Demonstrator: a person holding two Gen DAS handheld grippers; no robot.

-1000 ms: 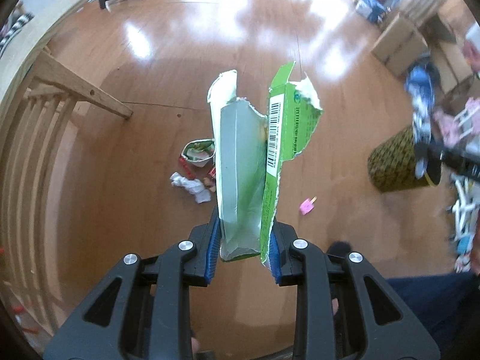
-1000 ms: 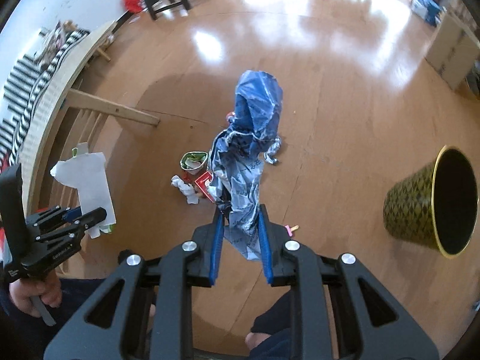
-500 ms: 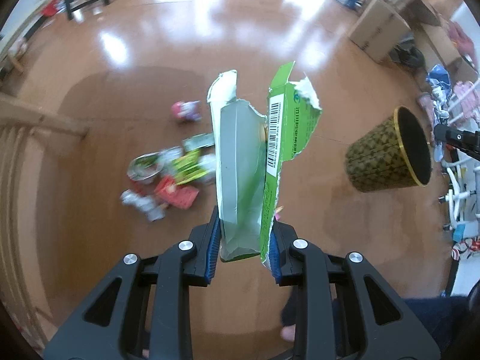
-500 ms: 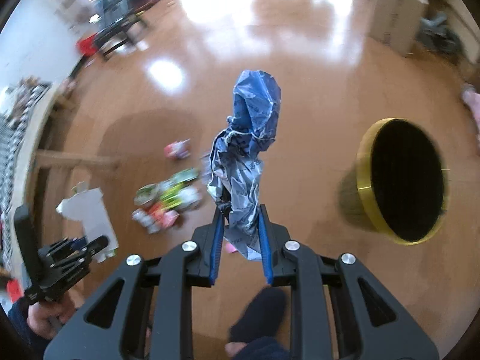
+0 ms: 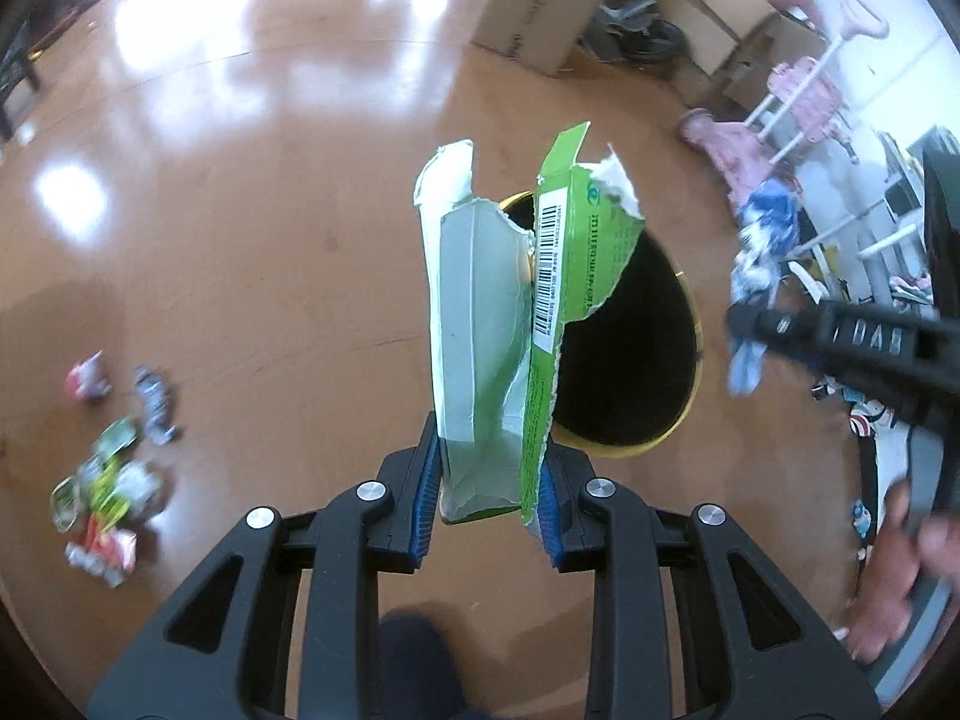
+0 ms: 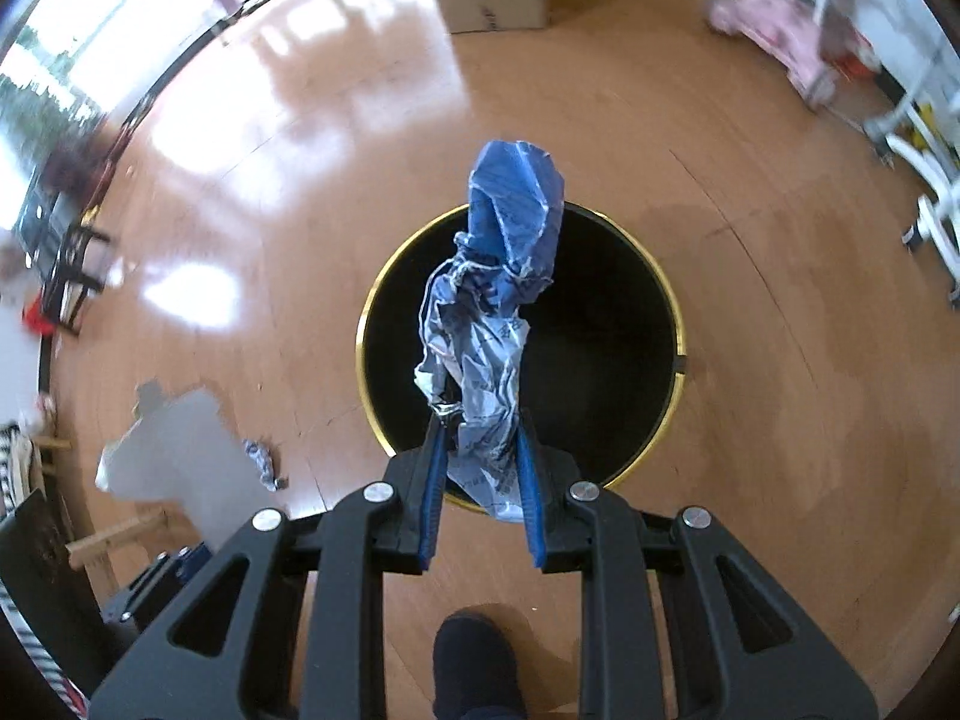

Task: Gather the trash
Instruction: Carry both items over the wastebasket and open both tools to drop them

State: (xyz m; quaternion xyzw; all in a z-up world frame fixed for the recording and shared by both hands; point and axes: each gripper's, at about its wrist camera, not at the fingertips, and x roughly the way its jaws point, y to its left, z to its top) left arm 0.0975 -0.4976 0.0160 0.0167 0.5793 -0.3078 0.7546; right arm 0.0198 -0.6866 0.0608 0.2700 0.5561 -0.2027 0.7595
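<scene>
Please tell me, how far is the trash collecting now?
Done: nothing visibly binned; the bin looks dark inside. In hand: left gripper clamps a torn green carton, right gripper clamps a blue wrapper, both above the bin's opening. Left: release both, then gather the wrappers on the floor.

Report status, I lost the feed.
Left gripper shut on carton. Right gripper shut on wrapper. Both above bin. Nothing blocking.
</scene>
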